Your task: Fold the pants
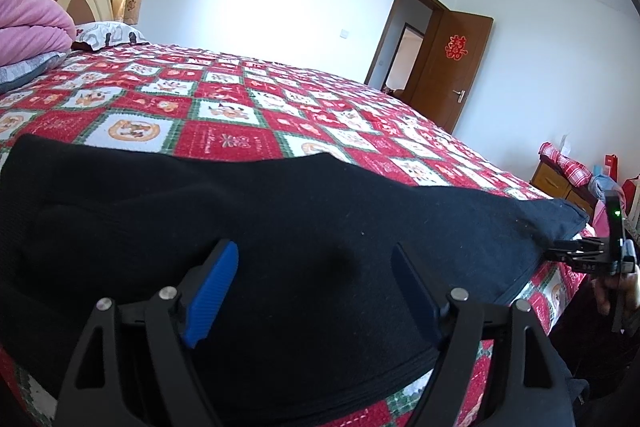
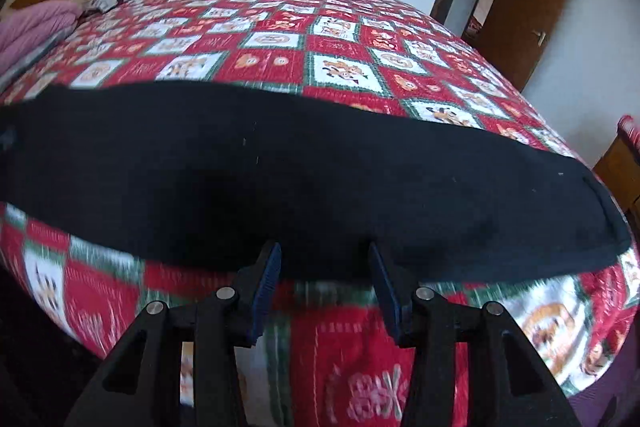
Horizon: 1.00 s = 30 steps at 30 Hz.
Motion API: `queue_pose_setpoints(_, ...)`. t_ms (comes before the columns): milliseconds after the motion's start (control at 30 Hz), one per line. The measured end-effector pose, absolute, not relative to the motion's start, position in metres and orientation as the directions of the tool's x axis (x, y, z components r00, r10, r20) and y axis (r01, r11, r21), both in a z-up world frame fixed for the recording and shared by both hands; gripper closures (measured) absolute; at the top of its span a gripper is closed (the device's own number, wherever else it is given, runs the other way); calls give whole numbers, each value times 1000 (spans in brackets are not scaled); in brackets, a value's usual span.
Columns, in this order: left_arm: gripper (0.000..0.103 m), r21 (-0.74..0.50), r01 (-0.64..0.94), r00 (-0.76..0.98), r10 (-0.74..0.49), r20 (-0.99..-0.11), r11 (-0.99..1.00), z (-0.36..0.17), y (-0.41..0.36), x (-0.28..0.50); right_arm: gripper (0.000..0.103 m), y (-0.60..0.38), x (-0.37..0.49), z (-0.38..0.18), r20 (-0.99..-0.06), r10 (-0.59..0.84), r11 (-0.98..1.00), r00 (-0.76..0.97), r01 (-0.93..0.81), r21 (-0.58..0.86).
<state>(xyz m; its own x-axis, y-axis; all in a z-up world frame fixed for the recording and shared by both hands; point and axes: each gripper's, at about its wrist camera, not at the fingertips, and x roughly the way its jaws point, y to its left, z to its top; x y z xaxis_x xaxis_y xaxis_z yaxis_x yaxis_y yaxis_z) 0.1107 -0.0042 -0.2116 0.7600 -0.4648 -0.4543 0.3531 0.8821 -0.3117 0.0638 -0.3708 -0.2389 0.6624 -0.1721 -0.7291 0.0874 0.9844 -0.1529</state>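
Black pants (image 1: 248, 227) lie flat along the near edge of the bed, stretching left to right; they also show in the right wrist view (image 2: 280, 171). My left gripper (image 1: 314, 259) is open, its blue pads low over the wide part of the pants, holding nothing. My right gripper (image 2: 324, 255) is open at the near edge of the pants' long leg, fingertips just reaching the cloth edge. The right gripper also shows in the left wrist view (image 1: 560, 251) at the far right end of the pants.
The bed carries a red, white and green patterned quilt (image 1: 240, 107). Pink bedding (image 1: 32, 31) and a pillow (image 1: 108, 35) lie by the headboard at left. A brown door (image 1: 456, 67) stands open at right. A wooden cabinet (image 1: 556, 183) with cloth on it stands beyond the bed.
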Motion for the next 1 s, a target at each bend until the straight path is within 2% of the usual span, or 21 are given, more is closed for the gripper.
queue_pose_setpoints(133, 21, -299, 350, 764, -455, -457, 888, -211, -7, 110, 56, -372, 47, -216, -677, -129, 992, 724, 95, -87)
queue_pose_setpoints(200, 21, -297, 349, 765, -453, -457, 889, -211, -6, 109, 56, -370, 51, -205, -630, -138, 990, 764, 106, -88)
queue_pose_setpoints(300, 21, -308, 335, 769, -447, -457, 891, -209, -5, 108, 56, -358, 72, -201, -618, -124, 992, 776, 78, -100)
queue_pose_setpoints(367, 20, -321, 312, 778, -435, -454, 894, -207, -1, 105, 56, -351, 88, -210, -650, -120, 992, 751, 58, -116)
queue_pose_setpoints(433, 18, -321, 277, 798, -403, -447, 906, -203, 4, 101, 56, -340, 98, -233, -738, -135, 987, 661, 21, -162)
queue_pose_setpoints(533, 7, -277, 228, 836, -334, -436, 933, -198, 6, 100, 56, -329, 88, -244, -751, -163, 976, 640, -7, -218)
queue_pose_setpoints(567, 7, -265, 223, 843, -322, -431, 938, -196, 5, 100, 56, -329, 86, -240, -760, -153, 978, 632, -11, -206)
queue_pose_setpoints(633, 6, -236, 220, 850, -304, -431, 947, -195, 0, 100, 56, -331, 85, -226, -762, -90, 991, 641, -21, -135)
queue_pose_setpoints(767, 6, -142, 196, 836, -241, -493, 970, -205, -15, 105, 56, -314, 106, -196, -718, 160, 986, 677, -136, 91)
queue_pose_setpoints(900, 4, -78, 188, 840, -201, -505, 979, -210, -22, 102, 56, -278, 162, -189, -672, 446, 895, 591, -272, 355)
queue_pose_setpoints(1000, 3, -77, 188, 838, -201, -507, 979, -212, -22, 100, 56, -241, 209, -195, -655, 575, 818, 489, -321, 478)
